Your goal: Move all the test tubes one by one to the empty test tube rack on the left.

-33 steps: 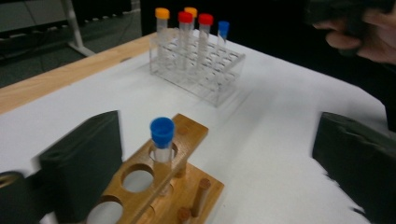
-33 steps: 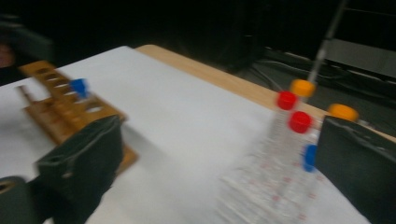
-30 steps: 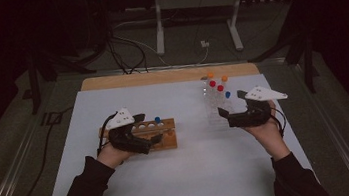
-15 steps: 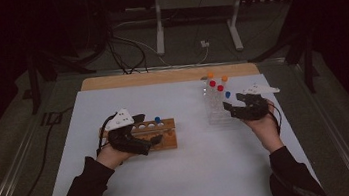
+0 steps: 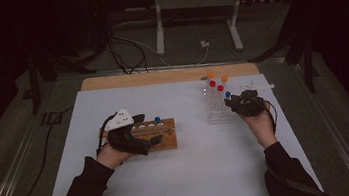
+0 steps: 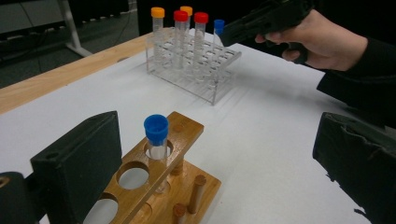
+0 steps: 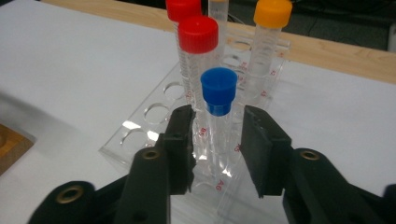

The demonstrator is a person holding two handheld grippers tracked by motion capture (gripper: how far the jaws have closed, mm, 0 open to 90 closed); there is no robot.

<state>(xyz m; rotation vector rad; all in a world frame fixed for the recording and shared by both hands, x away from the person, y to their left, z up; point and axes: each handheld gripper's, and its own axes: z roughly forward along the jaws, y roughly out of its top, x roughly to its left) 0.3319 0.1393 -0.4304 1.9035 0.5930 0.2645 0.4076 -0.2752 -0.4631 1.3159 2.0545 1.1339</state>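
At centre frame, the upright blue-capped tube (image 7: 218, 109) stands between the closing right gripper's (image 7: 218, 140) pads, not yet pinched.

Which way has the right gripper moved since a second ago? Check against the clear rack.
Yes. The right gripper has moved left onto the clear rack, its jaws closing around the blue-capped tube, with small gaps visible each side.

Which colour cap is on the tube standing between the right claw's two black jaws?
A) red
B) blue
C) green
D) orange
B: in the right gripper view, the blue-capped tube stands in the clear rack between the jaws of the right claw, with small gaps showing on both sides.
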